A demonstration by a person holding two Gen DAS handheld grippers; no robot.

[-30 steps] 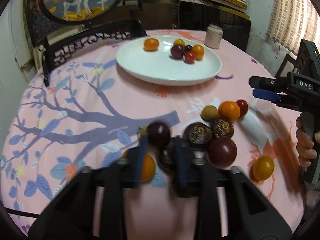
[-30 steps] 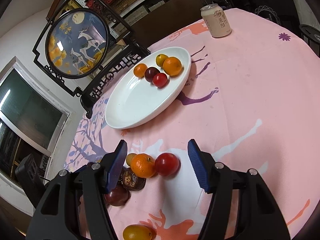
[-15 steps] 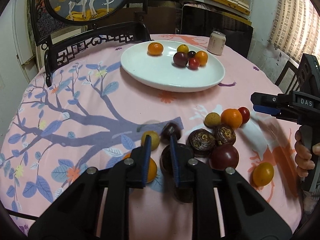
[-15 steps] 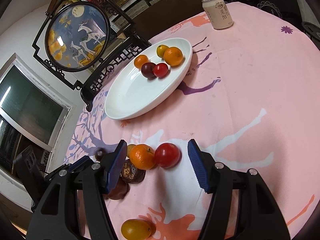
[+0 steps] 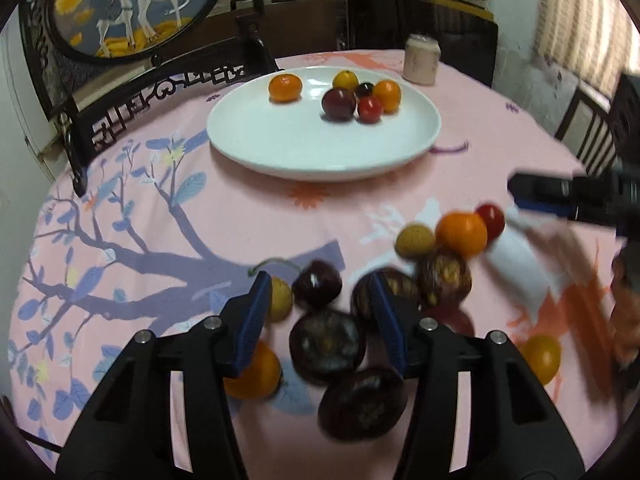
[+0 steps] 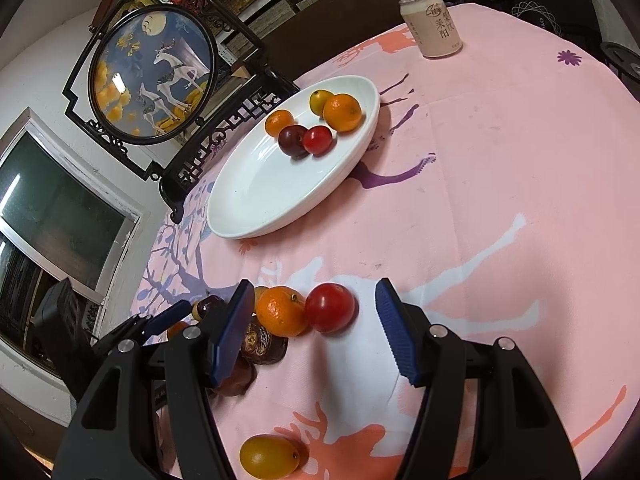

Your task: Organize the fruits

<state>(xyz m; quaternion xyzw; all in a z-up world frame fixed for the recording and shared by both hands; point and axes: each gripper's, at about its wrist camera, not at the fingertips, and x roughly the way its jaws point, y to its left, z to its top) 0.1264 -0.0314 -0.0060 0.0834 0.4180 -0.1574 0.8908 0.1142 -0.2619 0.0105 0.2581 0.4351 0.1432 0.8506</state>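
Note:
My left gripper (image 5: pixel 320 308) hovers over a cluster of dark fruits on the pink tablecloth, its jaws opening. A small dark plum (image 5: pixel 317 289) and a dark passion fruit (image 5: pixel 327 346) lie between the pads, which touch neither. My right gripper (image 6: pixel 316 320) stands open over an orange (image 6: pixel 280 311) and a red fruit (image 6: pixel 330 307), gripping neither. The white plate (image 5: pixel 280 160) at the back holds several fruits, among them oranges, a plum and a red one. In the right wrist view the plate (image 6: pixel 240 216) lies at upper left.
A drink can (image 5: pixel 422 60) stands behind the plate, also seen from the right wrist as a can (image 6: pixel 434 26). A framed round picture (image 5: pixel 120 8) on a black stand sits at the table's far left edge. A yellow fruit (image 6: pixel 268 456) lies alone near the front.
The left gripper was shut half a second ago and now has its jaws apart, and it has shifted over the dark fruits. The right gripper has kept still.

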